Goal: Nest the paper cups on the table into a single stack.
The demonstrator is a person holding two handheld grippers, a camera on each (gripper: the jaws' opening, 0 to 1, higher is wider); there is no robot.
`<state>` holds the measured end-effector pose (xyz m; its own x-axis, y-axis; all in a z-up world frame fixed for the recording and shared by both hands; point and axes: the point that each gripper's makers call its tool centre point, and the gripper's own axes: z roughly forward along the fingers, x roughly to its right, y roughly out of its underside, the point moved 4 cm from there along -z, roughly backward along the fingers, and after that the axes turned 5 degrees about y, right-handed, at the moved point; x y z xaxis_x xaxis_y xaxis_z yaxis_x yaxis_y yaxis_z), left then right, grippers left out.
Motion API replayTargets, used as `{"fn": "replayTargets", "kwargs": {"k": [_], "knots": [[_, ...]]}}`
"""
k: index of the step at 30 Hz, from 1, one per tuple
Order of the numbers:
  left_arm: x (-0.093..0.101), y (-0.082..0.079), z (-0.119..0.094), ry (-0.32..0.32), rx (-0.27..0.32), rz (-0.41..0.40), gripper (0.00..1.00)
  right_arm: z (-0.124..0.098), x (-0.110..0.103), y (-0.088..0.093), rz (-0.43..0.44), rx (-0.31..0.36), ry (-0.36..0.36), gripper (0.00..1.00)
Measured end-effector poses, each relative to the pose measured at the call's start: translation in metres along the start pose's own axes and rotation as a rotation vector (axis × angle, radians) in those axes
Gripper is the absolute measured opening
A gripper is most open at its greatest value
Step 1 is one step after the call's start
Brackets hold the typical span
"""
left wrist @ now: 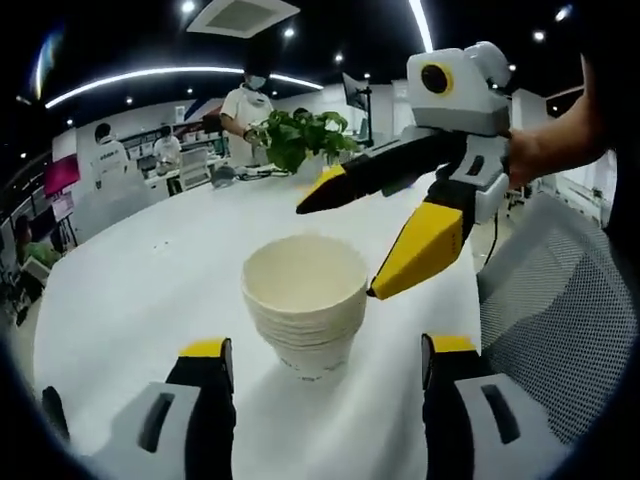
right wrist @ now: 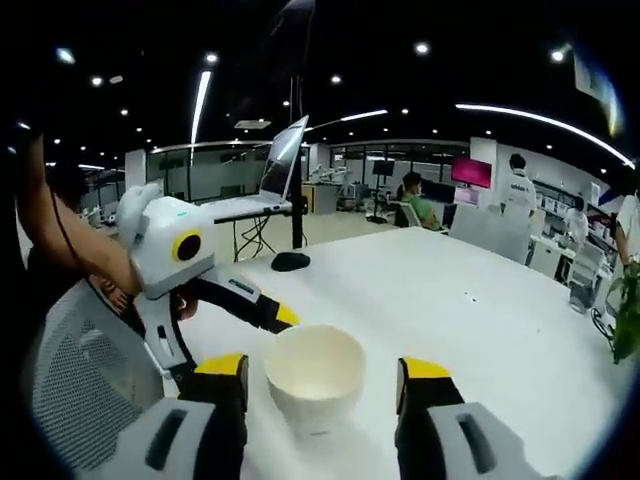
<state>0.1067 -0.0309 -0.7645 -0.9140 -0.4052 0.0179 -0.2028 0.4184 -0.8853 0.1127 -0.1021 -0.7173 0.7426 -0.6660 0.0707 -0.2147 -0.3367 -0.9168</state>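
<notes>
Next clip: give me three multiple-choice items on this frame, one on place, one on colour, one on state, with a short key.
1. Where does the stack of paper cups stand?
A. on the white table
B. on a chair
C. on the floor

2. What colour are the tips of the right hand-held gripper?
A. red
B. yellow
C. green

3. How are the left hand-held gripper jaws set?
A. shut on the stack
B. open, either side of the stack
C. shut on nothing

Key: A, the stack rests on the tabletop; B, yellow tips show; B, the jaws stand apart, clear of the cups.

Cup stack (left wrist: 303,310) flanked by claws; table (left wrist: 130,290) beyond bare.
</notes>
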Motion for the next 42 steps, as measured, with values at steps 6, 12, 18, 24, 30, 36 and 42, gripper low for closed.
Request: {"fn": "replayTargets", "kwargs": {"k": [6,12,18,24,30,36,42], "knots": [[-0.006,0.004,0.009,0.001,-0.014,0.034,0.61,0.010,-0.003,0.008,-0.001,-0.028,-0.018,0.56],[-0.010,0.001,0.016,0.015,-0.008,0.040,0.53,0.017,-0.007,0.012,0.005,-0.054,-0.038,0.46],[-0.020,-0.007,0.016,-0.011,-0.026,0.085,0.44,0.017,-0.003,0.003,0.017,-0.032,-0.033,0.45],[-0.031,-0.014,0.021,-0.003,-0.024,0.089,0.44,0.020,0.009,-0.002,0.025,-0.013,-0.026,0.45],[-0.041,-0.020,0.026,-0.003,-0.038,0.082,0.43,0.028,0.021,-0.006,0.017,-0.005,-0.028,0.45],[-0.055,-0.024,0.028,-0.014,-0.060,0.094,0.43,0.041,0.030,-0.014,0.007,0.000,-0.042,0.46],[-0.068,-0.022,0.032,-0.021,-0.089,0.092,0.43,0.056,0.039,-0.015,0.039,-0.005,-0.052,0.46]]}}
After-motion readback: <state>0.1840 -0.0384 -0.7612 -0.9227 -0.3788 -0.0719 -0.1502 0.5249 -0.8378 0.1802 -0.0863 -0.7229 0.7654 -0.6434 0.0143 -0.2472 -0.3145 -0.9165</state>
